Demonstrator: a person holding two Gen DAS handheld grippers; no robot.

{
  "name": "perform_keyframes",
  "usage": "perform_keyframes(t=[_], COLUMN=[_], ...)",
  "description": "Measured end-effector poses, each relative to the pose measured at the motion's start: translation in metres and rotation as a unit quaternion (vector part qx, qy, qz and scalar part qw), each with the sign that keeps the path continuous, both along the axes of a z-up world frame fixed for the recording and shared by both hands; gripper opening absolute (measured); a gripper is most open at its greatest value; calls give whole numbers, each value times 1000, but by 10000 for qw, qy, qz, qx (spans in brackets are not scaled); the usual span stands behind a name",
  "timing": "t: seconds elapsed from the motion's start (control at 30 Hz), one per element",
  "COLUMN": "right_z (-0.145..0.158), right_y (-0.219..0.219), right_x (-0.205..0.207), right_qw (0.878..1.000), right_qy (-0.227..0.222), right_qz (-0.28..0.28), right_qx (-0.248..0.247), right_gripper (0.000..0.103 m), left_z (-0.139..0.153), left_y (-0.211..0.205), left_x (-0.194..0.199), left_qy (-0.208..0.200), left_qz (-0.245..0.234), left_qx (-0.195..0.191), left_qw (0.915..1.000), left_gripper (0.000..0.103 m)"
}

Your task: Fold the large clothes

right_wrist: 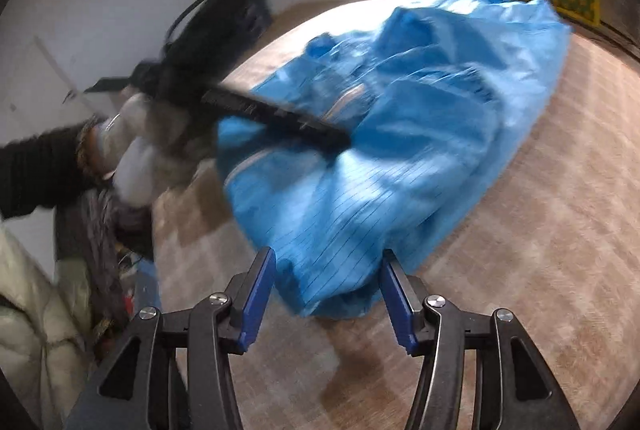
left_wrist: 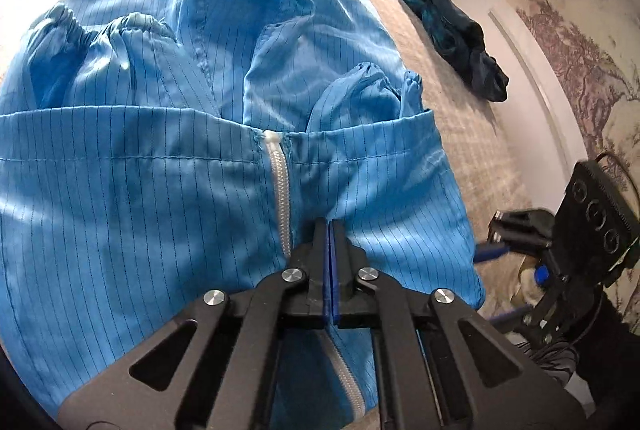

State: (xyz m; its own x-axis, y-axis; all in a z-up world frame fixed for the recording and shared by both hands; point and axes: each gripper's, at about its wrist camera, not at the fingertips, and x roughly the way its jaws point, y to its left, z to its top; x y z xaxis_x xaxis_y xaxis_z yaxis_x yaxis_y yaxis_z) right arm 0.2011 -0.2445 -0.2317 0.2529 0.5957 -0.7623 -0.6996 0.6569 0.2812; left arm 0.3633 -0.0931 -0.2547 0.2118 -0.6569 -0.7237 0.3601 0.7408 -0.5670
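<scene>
Left gripper (left_wrist: 329, 230), jaws pinched together on blue garment (left_wrist: 160, 190) beside zipper (left_wrist: 280, 186), apparently for folding; right gripper (right_wrist: 326, 266) half-open, straddling its corner.

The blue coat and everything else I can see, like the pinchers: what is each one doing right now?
Blue coat: partly folded, rumpled, lying on the beige bed cover.
White zipper: zipped shut.
Left gripper: closed, tips against the coat beside the zipper; a pinch of cloth cannot be confirmed.
Right gripper: open, the coat's near edge between its pads.
Dark teal cloth: crumpled, lying apart from the coat.
</scene>
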Motion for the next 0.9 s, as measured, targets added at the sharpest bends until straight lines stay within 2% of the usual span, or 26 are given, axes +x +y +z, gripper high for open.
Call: perform_keyframes(t=[0.1, 0.27, 0.37, 0.43, 0.57, 0.67, 0.77, 0.8, 0.83, 0.9], right_z=[-7, 7, 7, -2, -5, -4, -10, -10, -10, -11], right_y=[-10, -8, -1, -1, 1, 10, 22, 23, 23, 20], right_x=[-3, -7, 4, 11, 12, 16, 17, 16, 15, 11], right_qw=[9987, 9985, 9987, 9992, 9982, 9973, 9950, 9940, 9929, 9920], right_qy=[403, -50, -446, -341, -273, -236, -88, -57, -3, 58], right_qz=[44, 139, 102, 158, 459, 654, 983, 1088, 1184, 1261], right_qx=[301, 527, 228, 100, 267, 252, 133, 128, 105, 66], right_gripper=[54, 51, 51, 52, 55, 55, 55, 54, 48, 35], left_z=[1, -1, 1, 9, 27, 21, 6, 2, 0, -1], left_y=[-2, -1, -1, -1, -18, -37, -41, -35, -33, -31], left_x=[0, 4, 3, 0, -4, 0, 12, 18, 20, 20], left_qy=[-88, -6, 57, -48, -216, -218, -104, 19, 118, 99], left_qz=[-54, -18, 30, 17, -310, -534, -423, -383, -347, -332], left_qx=[70, -40, 16, 82, -177, -23, 134, -99, -192, -224], left_qw=[9999, 10000, 10000, 10000, 9991, 9983, 9990, 9992, 9991, 9992], left_gripper=[3, 3, 3, 3, 3, 3, 2, 3, 3, 3])
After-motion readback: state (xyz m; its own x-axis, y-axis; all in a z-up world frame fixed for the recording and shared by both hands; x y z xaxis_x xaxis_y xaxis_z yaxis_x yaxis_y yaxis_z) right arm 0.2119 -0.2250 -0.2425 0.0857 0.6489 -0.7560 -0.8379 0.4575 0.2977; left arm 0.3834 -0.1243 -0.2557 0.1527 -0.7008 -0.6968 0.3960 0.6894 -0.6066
